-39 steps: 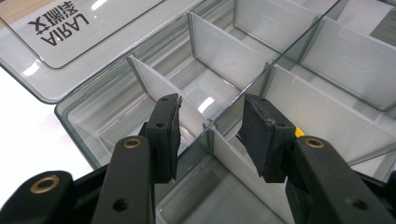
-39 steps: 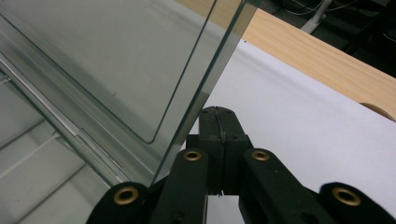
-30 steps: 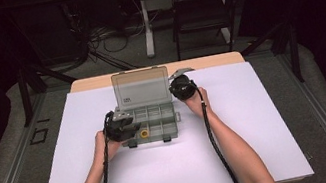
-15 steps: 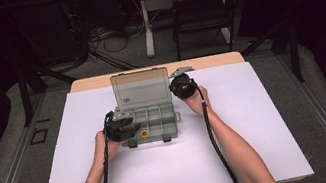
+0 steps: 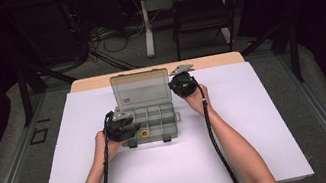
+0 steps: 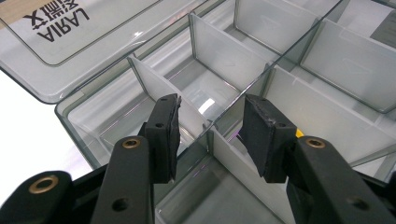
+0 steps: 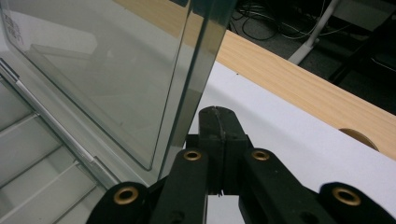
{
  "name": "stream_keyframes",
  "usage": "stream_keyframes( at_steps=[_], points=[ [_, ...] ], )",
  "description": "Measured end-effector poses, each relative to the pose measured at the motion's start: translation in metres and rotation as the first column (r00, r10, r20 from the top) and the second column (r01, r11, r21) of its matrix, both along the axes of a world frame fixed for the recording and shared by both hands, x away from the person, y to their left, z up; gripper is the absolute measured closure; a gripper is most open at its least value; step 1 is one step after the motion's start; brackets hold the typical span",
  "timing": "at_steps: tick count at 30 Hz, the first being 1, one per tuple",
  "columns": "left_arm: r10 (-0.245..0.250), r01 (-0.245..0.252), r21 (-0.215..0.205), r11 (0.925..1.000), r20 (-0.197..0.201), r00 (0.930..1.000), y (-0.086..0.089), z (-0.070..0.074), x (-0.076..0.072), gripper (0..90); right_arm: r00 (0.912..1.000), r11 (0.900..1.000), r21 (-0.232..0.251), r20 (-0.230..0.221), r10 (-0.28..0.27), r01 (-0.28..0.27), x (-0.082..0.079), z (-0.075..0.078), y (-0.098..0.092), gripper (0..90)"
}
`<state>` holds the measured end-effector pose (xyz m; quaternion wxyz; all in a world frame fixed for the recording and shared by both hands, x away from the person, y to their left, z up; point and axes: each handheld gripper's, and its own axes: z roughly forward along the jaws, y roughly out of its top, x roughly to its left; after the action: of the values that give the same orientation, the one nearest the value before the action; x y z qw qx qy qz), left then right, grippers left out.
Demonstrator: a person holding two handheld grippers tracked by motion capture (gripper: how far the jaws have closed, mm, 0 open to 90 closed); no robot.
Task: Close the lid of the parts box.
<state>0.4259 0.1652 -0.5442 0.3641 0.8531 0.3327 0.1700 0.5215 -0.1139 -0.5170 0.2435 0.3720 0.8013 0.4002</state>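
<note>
In the high view a clear grey compartment box (image 5: 148, 119) sits just above the centre of the frame on a white table (image 5: 262, 145), with its lid (image 5: 140, 89) standing open at the box's far side. The left gripper (image 5: 123, 125) hangs over the box's left end, held by the left hand (image 5: 104, 146), and a small yellow object (image 5: 144, 134) lies in a compartment of the front row just right of it. In the left gripper view the jaws stand well apart over the white dividers (image 6: 205, 51), nothing between them; the lid's label fills the upper left corner, and a sliver of yellow peeps out behind the right jaw. The right gripper (image 5: 183, 85) sits at the lid's right edge, in the upper middle of the high view. In the right gripper view its jaws are pressed together with nothing between them, just beside the lid's edge (image 7: 196, 70); whether they touch it cannot be told.
</note>
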Motion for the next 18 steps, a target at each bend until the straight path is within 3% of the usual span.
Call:
stream_keyframes(
  at_steps=[15,18],
  points=[
    [0.01,-0.01,-0.013,0.9999,-0.004,0.9999,0.0002,-0.0005,0.0002,54.5,0.9998,1.0,0.023,0.019,0.007,-0.008,-0.0022,0.0036,0.0009,90.0],
    [0.0,0.0,-0.018,0.9998,-0.013,0.9999,0.0001,-0.002,0.0025,43.3,0.9998,0.999,0.034,0.015,0.01,-0.01,-0.0025,0.0038,0.0006,90.0]
  ],
)
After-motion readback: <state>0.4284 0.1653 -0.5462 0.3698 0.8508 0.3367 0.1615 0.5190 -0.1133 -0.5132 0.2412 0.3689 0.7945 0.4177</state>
